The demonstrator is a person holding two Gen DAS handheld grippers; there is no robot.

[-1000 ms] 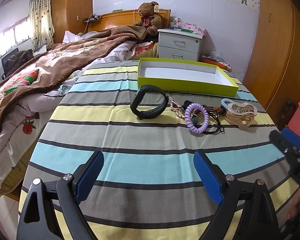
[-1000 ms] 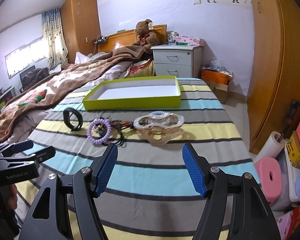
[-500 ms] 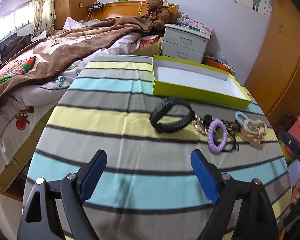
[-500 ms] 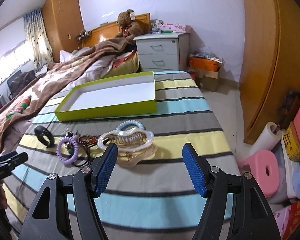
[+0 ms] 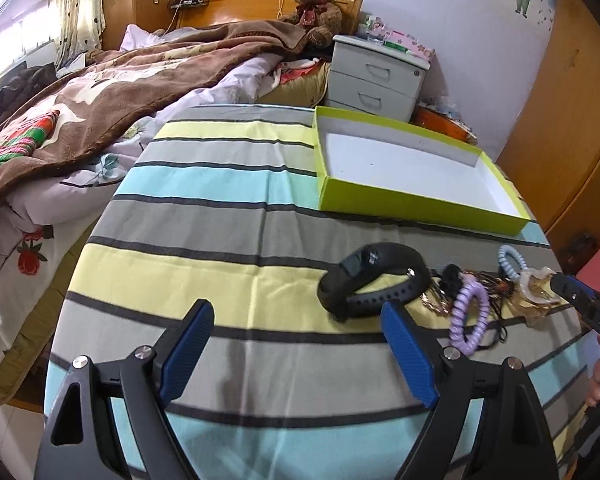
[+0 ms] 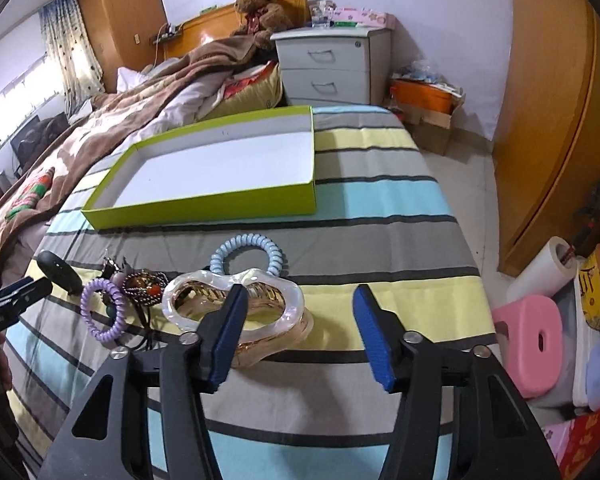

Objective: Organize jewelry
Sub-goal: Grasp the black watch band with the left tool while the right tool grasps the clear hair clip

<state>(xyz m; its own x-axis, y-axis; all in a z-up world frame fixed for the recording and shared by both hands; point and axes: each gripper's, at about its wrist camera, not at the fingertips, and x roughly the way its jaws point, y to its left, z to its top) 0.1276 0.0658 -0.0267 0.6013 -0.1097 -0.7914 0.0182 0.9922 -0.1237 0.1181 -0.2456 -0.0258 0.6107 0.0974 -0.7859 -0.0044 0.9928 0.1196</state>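
Observation:
A row of jewelry lies on the striped tablecloth: a black wristband, a purple coil bracelet, dark bead strands, a light blue coil bracelet and pearly and gold bangles. An empty lime-green box stands behind them. My left gripper is open, just in front of the wristband. My right gripper is open, its left finger over the bangles. The wristband and purple bracelet also show in the right wrist view.
A bed with a brown blanket lies left of the table. A grey nightstand and an orange crate stand behind. A pink stool and boxes sit right of the table's edge.
Both grippers have moved forward towards the jewelry. The left has swung left and now faces the wristband; the right has closed in on the bangles. Both stay open.

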